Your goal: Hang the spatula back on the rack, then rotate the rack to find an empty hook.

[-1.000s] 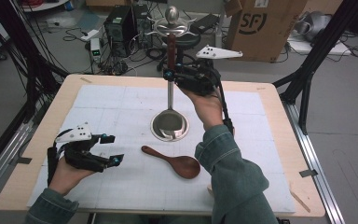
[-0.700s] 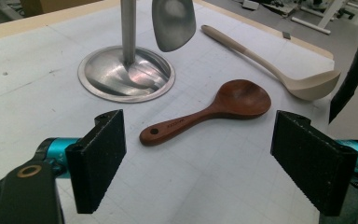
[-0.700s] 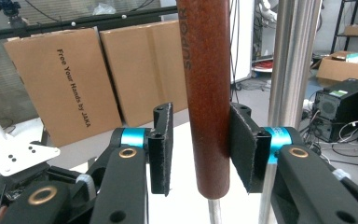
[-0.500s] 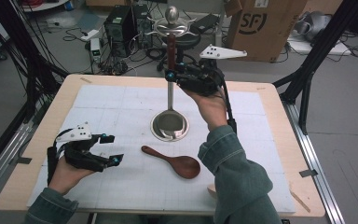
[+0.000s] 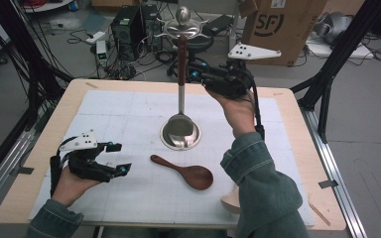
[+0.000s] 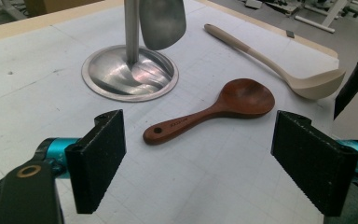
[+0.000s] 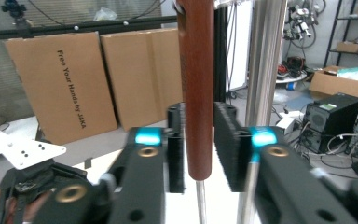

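A ladle with a brown wooden handle (image 5: pixel 182 59) and a steel bowl (image 6: pixel 162 23) hangs upright on a steel stand whose round base (image 5: pixel 171 144) rests mid-table. My right gripper (image 5: pixel 192 75) reaches in from the right at handle height. In the right gripper view its jaws have just been closing, and the pads (image 7: pixel 177 149) of the right gripper (image 7: pixel 199 144) now press both sides of the handle (image 7: pixel 196 93). My left gripper (image 5: pixel 120 157) lies low at the table's left, open (image 6: pixel 200 154) and holding nothing. A dark wooden spoon (image 6: pixel 214 109) lies just beyond it.
The wooden spoon (image 5: pixel 188 172) lies flat in front of the stand. A beige ladle (image 6: pixel 279 65) lies at the near right, partly under the right sleeve (image 5: pixel 263 188). A white gridded mat (image 5: pixel 129 114) covers the table. Boxes and cables lie beyond the far edge.
The right hand has shifted slightly right and up beside the handle, and its jaws have drawn in onto it. The left hand has stayed put.
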The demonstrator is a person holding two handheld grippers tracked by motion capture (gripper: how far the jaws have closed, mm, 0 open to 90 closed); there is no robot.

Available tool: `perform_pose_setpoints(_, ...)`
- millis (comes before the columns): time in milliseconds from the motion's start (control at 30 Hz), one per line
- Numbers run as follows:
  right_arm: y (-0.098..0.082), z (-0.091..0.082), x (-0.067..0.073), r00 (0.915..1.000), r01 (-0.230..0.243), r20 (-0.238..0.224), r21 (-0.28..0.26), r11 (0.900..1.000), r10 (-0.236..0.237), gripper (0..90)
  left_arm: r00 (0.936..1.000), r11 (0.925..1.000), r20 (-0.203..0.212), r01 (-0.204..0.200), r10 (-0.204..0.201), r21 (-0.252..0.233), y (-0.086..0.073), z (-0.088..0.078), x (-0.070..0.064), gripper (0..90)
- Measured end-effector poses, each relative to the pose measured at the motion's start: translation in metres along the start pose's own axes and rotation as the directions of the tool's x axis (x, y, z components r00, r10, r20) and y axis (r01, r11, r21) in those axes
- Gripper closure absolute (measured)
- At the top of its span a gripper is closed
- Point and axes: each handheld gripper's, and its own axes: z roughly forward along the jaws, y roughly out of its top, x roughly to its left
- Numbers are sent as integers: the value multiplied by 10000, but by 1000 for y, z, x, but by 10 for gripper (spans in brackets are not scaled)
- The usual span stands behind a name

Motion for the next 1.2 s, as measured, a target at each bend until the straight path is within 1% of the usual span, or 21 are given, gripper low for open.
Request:
perform_pose_setpoints(67,4,-3,0,9999,154,-43,15,9999,-154,852,10000,10000,1,9,-9,-9,0,0,0,184)
perform_pose_setpoints(133,9,-5,0,9995,284,-146,50,9996,-283,888,10000,10000,-28,-6,6,4,0,0,0,184)
perform_pose_setpoints(200,14,-7,0,9992,357,-198,31,9994,-356,895,10000,10000,-33,-14,14,11,0,0,0,184)
perform_pose_setpoints(267,20,-8,-1,9991,276,-305,-121,9995,-280,896,10000,10000,-22,-9,9,-16,0,0,-1,184)
perform_pose_setpoints(400,30,-8,0,9988,447,-176,-162,9989,-450,896,10000,10000,-31,-40,40,-11,0,1,-1,183)
perform_pose_setpoints(500,36,-8,0,9989,464,-94,-375,9982,-468,896,10000,10000,-29,-4,4,-8,0,0,-1,183)
perform_pose_setpoints(567,39,-7,0,9986,519,-35,-318,9981,-521,896,10000,10000,-61,-10,10,-26,0,0,-1,183)
perform_pose_setpoints(633,40,-5,0,9985,546,-58,-277,9981,-548,896,10000,10000,-61,-3,3,-31,0,0,-1,182)
perform_pose_setpoints(700,40,-2,1,9977,681,-48,-273,9973,-682,896,10000,10000,-68,-33,33,-17,0,0,-2,182)
perform_pose_setpoints(833,39,3,0,9975,702,-36,-183,9974,-702,896,10000,10000,-83,-30,30,11,0,1,-1,180)
perform_pose_setpoints(967,39,3,-2,9978,652,-106,-381,9971,-656,896,9999,10000,-121,-18,18,-1,0,0,-1,178)
perform_pose_setpoints(1067,39,4,-3,9979,638,-62,-248,9977,-639,896,9998,10000,-175,14,-14,3,0,0,-1,178)
perform_pose_setpoints(1200,38,6,-4,9981,605,-56,-282,9978,-607,897,9999,10000,-152,31,-30,31,-1,0,-1,177)
